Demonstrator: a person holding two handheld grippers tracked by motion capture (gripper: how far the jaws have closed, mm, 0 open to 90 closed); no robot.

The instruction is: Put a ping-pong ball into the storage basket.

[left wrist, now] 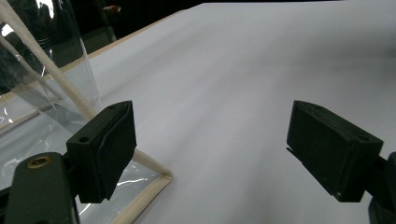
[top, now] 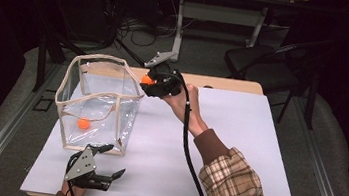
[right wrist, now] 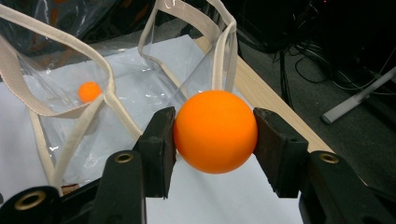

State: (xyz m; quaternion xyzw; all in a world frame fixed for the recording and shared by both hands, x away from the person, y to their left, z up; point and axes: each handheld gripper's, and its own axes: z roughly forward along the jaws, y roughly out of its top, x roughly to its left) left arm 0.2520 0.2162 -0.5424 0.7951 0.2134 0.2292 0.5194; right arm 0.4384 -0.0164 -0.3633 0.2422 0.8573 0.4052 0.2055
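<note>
High view: the right gripper pinches an orange ball at the far right rim of the clear bag, which already holds a second ball; released early, the held ball could strike the rim and roll off the tabletop. Left gripper view: the left gripper, jaws spread and empty, sits beside the bag's near corner, so the unsteadied bag could tip. Right gripper view: only the ball's sides are gripped, so it may slip.
</note>
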